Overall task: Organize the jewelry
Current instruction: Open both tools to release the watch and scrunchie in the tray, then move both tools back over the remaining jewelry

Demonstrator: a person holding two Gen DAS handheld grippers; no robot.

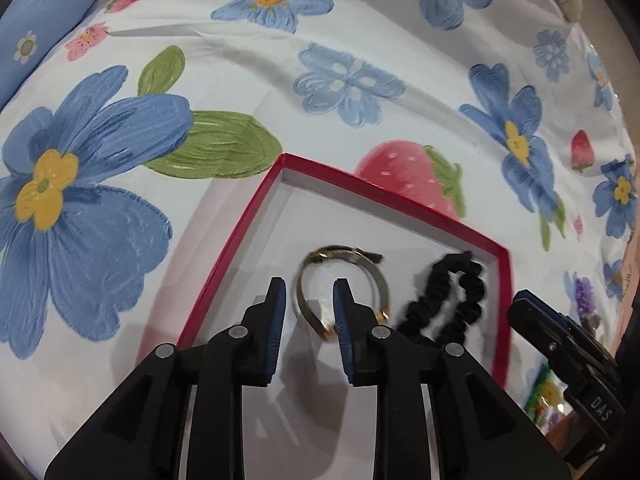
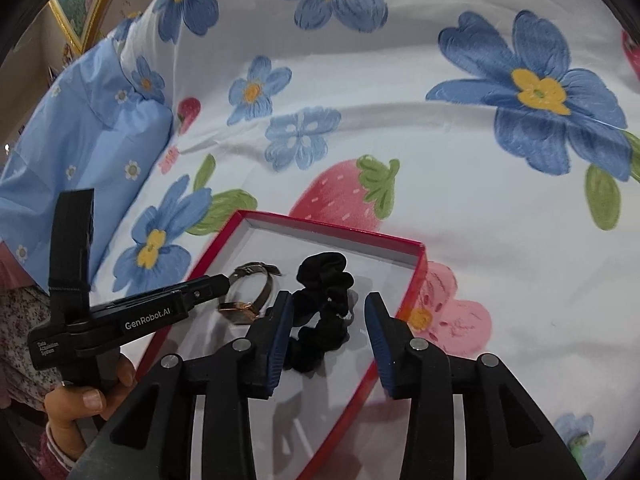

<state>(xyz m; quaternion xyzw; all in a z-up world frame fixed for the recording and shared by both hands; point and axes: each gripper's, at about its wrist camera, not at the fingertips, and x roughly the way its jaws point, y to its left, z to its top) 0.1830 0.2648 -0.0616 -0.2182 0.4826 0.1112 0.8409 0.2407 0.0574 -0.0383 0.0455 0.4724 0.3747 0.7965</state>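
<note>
Nearest to the left wrist camera, the black left gripper with blue pads point(image 1: 309, 300) is held low over the shallow red-rimmed cardboard box with a white floor point(image 1: 224, 264). Its jaws are apart, and the silver-and-gold metal wristwatch point(image 1: 340, 280) is seen just beyond them, lying on the box floor; one finger seems to reach inside the loop of the band, though contact cannot be told. The black fabric scrunchie point(image 1: 448, 300) is placed beside the watch, also inside the box. The box is laid on the white bedsheet printed with blue flowers and strawberries point(image 1: 240, 80).

From the right wrist camera, the black right gripper with blue pads point(image 2: 328, 314) is held above the same box point(image 2: 412, 280), jaws well apart, with the scrunchie point(image 2: 324, 300) between and under them. Probably it was set down here, or is about to be lifted. The left gripper point(image 2: 222, 280) is seen beside the watch point(image 2: 250, 296).
</note>
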